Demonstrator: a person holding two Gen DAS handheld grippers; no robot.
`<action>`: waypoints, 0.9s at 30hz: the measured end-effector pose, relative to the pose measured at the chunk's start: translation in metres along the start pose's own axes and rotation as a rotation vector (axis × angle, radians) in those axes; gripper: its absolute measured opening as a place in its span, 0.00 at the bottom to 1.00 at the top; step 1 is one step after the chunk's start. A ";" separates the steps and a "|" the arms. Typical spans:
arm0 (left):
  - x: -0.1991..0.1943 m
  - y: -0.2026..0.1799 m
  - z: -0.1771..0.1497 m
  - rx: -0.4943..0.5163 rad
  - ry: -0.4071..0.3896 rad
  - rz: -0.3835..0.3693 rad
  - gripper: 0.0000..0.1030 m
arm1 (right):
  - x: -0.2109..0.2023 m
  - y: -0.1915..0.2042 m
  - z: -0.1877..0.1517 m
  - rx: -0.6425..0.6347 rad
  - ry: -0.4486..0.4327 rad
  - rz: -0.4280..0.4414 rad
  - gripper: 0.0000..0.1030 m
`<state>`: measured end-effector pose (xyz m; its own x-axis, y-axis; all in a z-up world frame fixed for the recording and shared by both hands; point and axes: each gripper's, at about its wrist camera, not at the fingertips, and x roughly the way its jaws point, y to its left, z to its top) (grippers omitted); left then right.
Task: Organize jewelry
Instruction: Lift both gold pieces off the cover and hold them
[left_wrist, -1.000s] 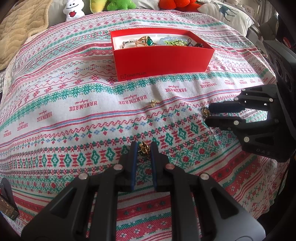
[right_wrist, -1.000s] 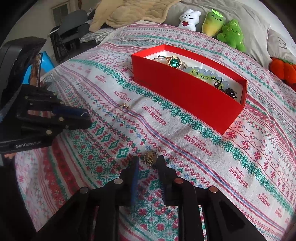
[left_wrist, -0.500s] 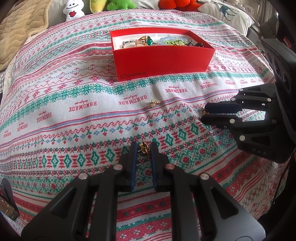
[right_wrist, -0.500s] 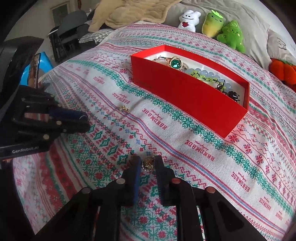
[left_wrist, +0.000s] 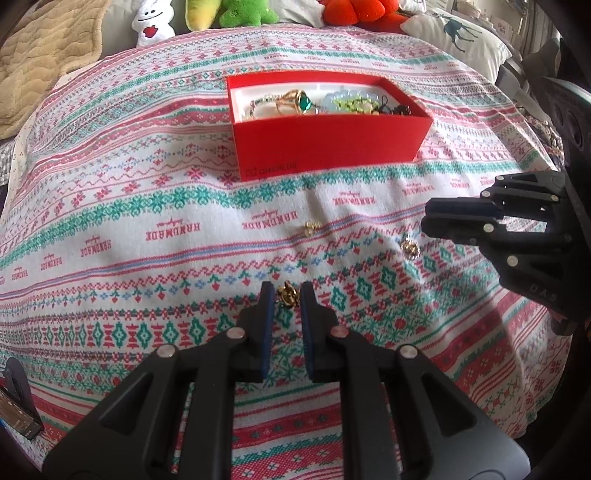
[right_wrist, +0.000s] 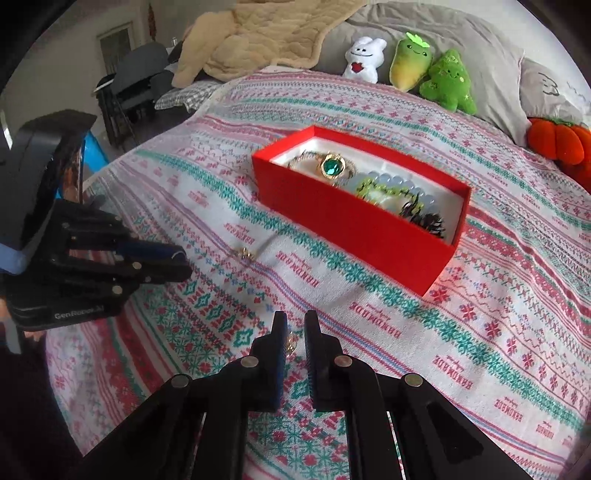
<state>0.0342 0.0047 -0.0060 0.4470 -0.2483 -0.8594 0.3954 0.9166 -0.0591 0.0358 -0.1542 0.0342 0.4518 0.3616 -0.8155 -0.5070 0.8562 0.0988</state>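
A red box (left_wrist: 325, 142) (right_wrist: 354, 229) with a green-stone ring, beads and other jewelry stands on the patterned cloth. My left gripper (left_wrist: 287, 295) is narrowly open around a small gold piece (left_wrist: 287, 294) lying on the cloth. My right gripper (right_wrist: 295, 334) is narrowly open, and a second gold piece (right_wrist: 292, 342) shows between its fingers. In the left wrist view the right gripper (left_wrist: 428, 218) hangs above that piece (left_wrist: 410, 246), which rests on the cloth. A third gold piece (left_wrist: 311, 227) (right_wrist: 245, 253) lies loose between the grippers and the box.
Plush toys (right_wrist: 428, 70) and an orange plush pumpkin (right_wrist: 557, 142) line the far edge by grey pillows (right_wrist: 461, 33). A beige blanket (left_wrist: 40, 55) lies at the far left. A chair (right_wrist: 136, 85) stands beyond the bed.
My right gripper has risen and pulled back toward the right; the gold piece at its tips now lies free on the cloth. My left gripper has stayed around its gold piece.
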 end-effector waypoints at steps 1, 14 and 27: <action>-0.001 0.000 0.000 0.000 -0.002 -0.001 0.15 | -0.003 -0.001 0.001 0.007 -0.009 0.002 0.09; 0.006 0.002 -0.009 0.001 0.028 -0.004 0.15 | 0.022 0.017 -0.017 -0.040 0.090 -0.026 0.16; 0.008 -0.004 -0.007 0.007 0.038 -0.017 0.15 | 0.029 0.016 -0.016 0.139 0.073 -0.080 0.21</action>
<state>0.0308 0.0009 -0.0164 0.4093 -0.2519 -0.8769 0.4082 0.9101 -0.0709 0.0290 -0.1357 0.0032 0.4296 0.2664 -0.8628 -0.3626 0.9260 0.1053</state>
